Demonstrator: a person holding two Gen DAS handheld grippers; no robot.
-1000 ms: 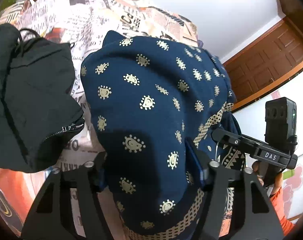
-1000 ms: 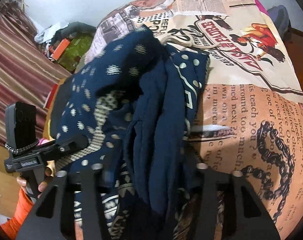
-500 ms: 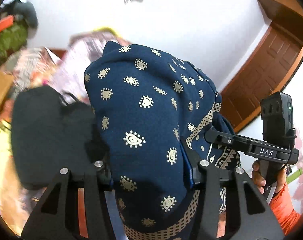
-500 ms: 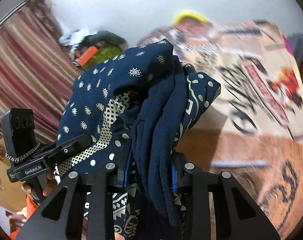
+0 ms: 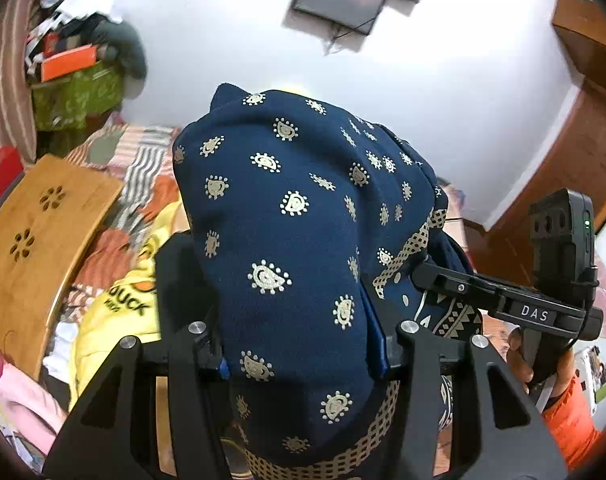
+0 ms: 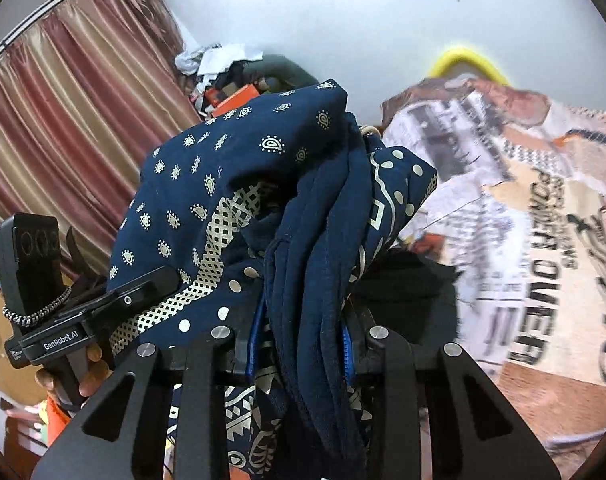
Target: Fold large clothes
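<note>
The garment (image 5: 295, 240), a navy cloth printed with small cream motifs and lattice borders, is held bunched in the air above the bed (image 6: 543, 240), clamped between the left tongs (image 5: 299, 356) and the right tongs (image 6: 299, 344). No flat fold is seen yet, so most of the folding is judged to remain.

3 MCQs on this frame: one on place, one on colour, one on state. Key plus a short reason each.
1. The wooden board lies where in the left wrist view?
A. left
B. right
C. top centre

2. The print on the navy garment is:
A. red
B. cream
C. green

3. The right gripper is:
A. open and empty
B. shut on the garment
C. out of view

Key:
1 A: the wooden board sits at the left edge.
2 B: cream motifs dot the navy garment.
3 B: the right gripper pinches bunched navy folds between its pads.
</note>
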